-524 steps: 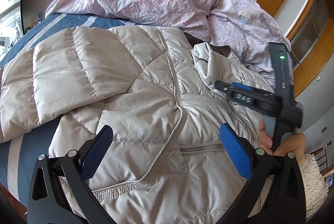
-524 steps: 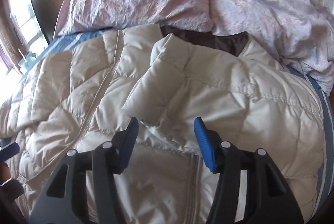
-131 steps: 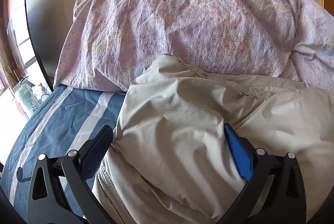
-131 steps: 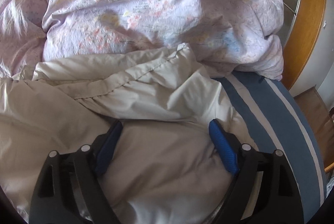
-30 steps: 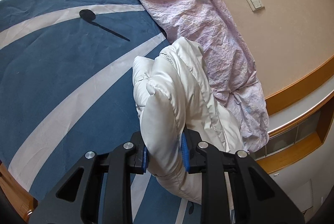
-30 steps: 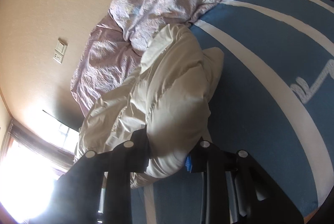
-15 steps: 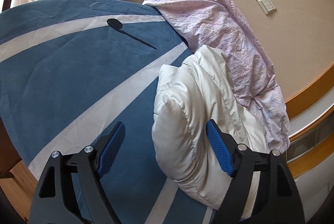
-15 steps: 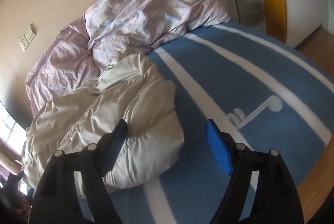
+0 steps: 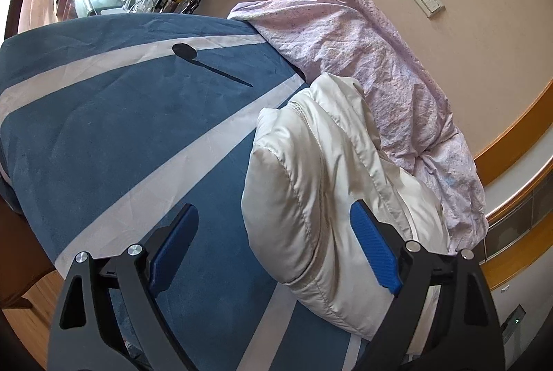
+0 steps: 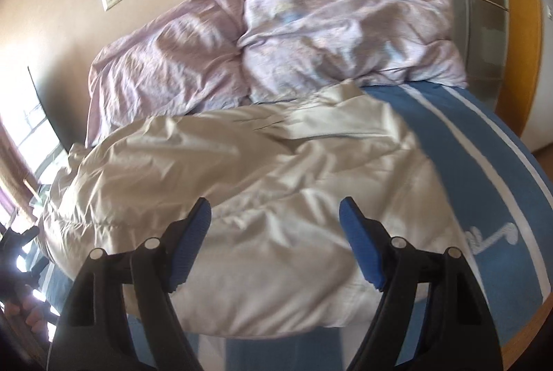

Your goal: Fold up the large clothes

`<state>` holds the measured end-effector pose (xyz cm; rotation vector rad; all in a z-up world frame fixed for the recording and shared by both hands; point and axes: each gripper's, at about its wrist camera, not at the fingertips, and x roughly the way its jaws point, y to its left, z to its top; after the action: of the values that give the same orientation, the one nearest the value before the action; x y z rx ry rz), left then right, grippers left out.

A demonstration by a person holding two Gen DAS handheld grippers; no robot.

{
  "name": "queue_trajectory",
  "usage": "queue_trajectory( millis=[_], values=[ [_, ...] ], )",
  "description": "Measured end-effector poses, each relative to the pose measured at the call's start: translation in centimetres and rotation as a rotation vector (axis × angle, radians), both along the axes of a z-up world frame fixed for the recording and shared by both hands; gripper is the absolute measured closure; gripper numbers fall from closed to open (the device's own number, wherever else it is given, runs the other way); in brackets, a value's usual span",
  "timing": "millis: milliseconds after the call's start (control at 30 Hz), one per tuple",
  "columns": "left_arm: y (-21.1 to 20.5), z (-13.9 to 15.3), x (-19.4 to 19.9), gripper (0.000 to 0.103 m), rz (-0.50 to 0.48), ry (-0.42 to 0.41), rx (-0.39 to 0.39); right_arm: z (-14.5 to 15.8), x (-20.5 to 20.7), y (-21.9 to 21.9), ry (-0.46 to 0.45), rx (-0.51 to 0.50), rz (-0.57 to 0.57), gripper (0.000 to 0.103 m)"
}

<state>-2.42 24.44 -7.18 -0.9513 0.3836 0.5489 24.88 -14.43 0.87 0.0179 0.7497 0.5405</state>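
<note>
Item: padded jacket, cream, quilted, puffy; folded into a thick bundle. Location: far side of the bed, against the lilac quilt. Step: release after folding. Left gripper and right gripper have just been opening; both wide, holding nothing. Next, likely: pressing the bundle flat, since padding may spring open.

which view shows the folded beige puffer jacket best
The right wrist view: the folded beige puffer jacket spreads across the frame, top and near edge visible, though slightly blurred. The left wrist view catches only one bunched end, seen edge-on beside the crumpled lilac duvet.
</note>
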Motion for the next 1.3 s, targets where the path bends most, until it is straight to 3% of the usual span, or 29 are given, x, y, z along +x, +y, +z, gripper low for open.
queue_trajectory(
  millis=[333,800,1300],
  values=[
    [-0.5,-0.5,2.2,0.013,-0.028,0.012,-0.029,-0.5,-2.7,5.9,-0.07,-0.101,0.073,0.026],
    [0.7,-1.5,4.2,0.014,-0.039,-0.051,-0.147,-4.1,-1.2,8.4,-0.037,-0.237,0.046,0.02],
    [0.6,-1.8,5.1,0.015,-0.026,-0.061,-0.156,-5.8,-1.0,9.3,-0.047,-0.284,0.039,0.018]
  ],
)
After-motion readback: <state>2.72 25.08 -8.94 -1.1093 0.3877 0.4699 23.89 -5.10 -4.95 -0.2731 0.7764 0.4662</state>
